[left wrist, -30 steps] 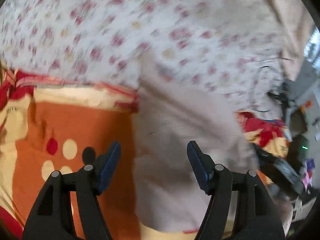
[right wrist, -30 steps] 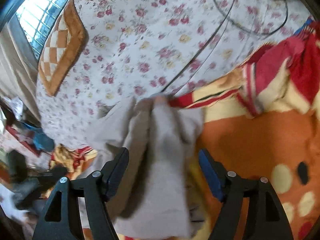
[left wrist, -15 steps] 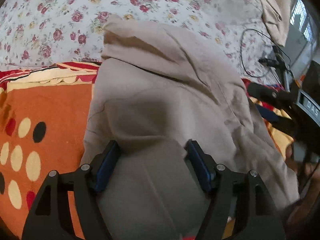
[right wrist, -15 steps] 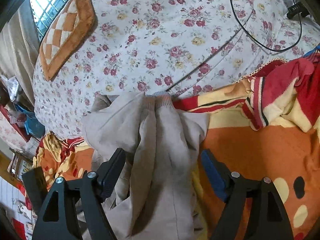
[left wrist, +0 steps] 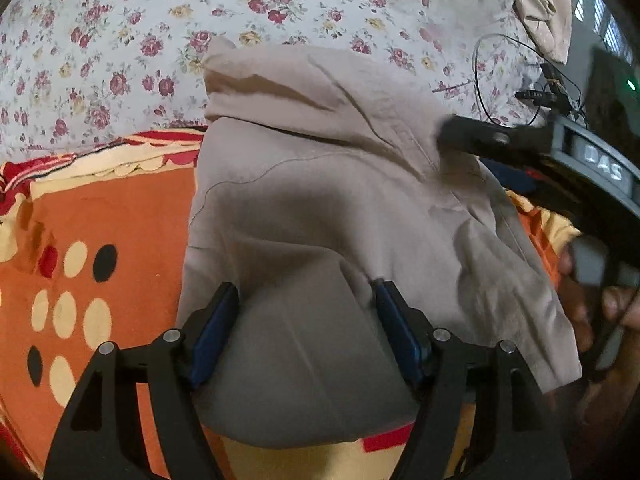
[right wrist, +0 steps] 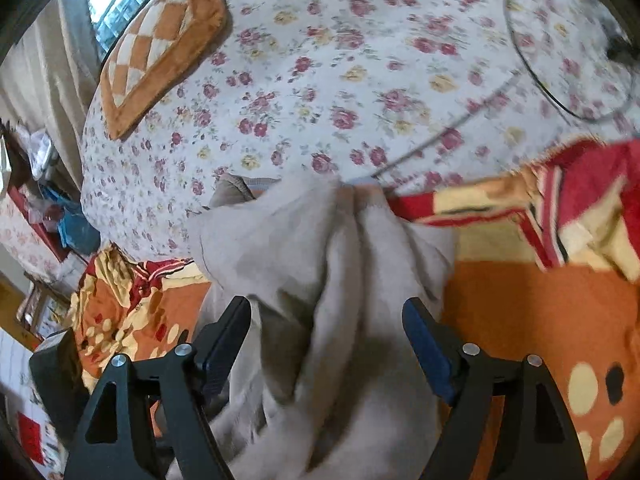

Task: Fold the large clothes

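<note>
A large beige garment [left wrist: 320,208] lies crumpled on an orange patterned blanket [left wrist: 100,208] on a bed. My left gripper [left wrist: 306,332] is open, its blue pads either side of a fold of the garment near its lower edge. My right gripper [right wrist: 326,344] is open too, with bunched beige cloth [right wrist: 320,264] between and under its fingers. The right gripper also shows at the right in the left wrist view [left wrist: 520,144], over the garment's far side.
A floral bedsheet [right wrist: 360,80] covers the far bed. An orange checkered cushion [right wrist: 160,40] lies at its far left. A black cable [left wrist: 492,80] loops on the sheet. A red and cream blanket edge [right wrist: 580,200] bunches at the right. Clutter stands beside the bed [right wrist: 40,200].
The left gripper has moved in over the garment, which now lies between its open fingers. The right gripper has come closer to the bunched cloth. Both stay open.
</note>
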Demonstrator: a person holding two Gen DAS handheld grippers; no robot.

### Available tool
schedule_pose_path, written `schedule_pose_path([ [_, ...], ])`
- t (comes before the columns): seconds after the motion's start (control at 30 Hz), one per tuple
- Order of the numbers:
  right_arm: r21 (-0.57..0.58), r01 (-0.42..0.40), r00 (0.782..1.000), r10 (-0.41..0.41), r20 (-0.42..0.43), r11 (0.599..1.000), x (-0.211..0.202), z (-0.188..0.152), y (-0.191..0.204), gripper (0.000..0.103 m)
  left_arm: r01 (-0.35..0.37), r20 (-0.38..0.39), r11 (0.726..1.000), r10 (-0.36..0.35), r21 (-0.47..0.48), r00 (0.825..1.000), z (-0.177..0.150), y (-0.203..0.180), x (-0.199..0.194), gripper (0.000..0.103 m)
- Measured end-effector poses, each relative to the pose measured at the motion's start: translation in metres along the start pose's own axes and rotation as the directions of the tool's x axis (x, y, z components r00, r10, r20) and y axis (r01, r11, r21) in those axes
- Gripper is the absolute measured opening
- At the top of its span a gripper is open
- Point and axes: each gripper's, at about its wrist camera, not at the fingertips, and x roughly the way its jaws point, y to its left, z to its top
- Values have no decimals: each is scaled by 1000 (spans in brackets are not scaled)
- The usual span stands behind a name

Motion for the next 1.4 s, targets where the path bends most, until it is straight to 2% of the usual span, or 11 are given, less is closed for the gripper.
schedule_pose_path([
  [0.13,-141,70,994,-81,-73,988,42,11,29,83,2,-3,1000,-2,-8,1000,1,1,1,71],
  [0.23,-68,61,998,-63,-30,996,42,16,22,17,-4,-2,1000,4,7,1000,1,-3,1,71],
  [0.33,138,-38,997,29,65,990,22,11,-17,9,17,2,1000,-17,22,1000,1,-5,0,72],
  [0.5,312,-36,998,51,-40,949,37,-9,-65,9,5,1,996,-5,93,1000,2,-12,-8,73],
  [0.63,168,90,994,-98,41,982,-8,9,-40,57,-18,54,996,14,84,998,7,2,-24,73],
  [0.8,-53,109,994,-108,17,993,3,36,4,84,17,28,1000,-16,-16,999,14,21,-9,73],
  [0.9,-154,170,982,-181,-54,973,47,46,17,81,4,10,1000,-4,17,1000,9,11,2,73],
  [0.97,-108,148,988,-152,-33,983,56,49,9,14,-11,20,999,10,52,1000,6,6,4,73],
  [1.0,-33,99,995,-99,-10,995,55,53,-2,7,-10,21,998,9,65,1000,6,4,6,74],
  [1.3,151,156,987,-151,-50,976,74,39,-53,5,-9,22,997,8,82,1000,8,-1,11,77],
  [1.4,63,186,982,-182,-58,981,40,40,-36,32,-11,26,998,9,69,1000,5,1,11,77],
])
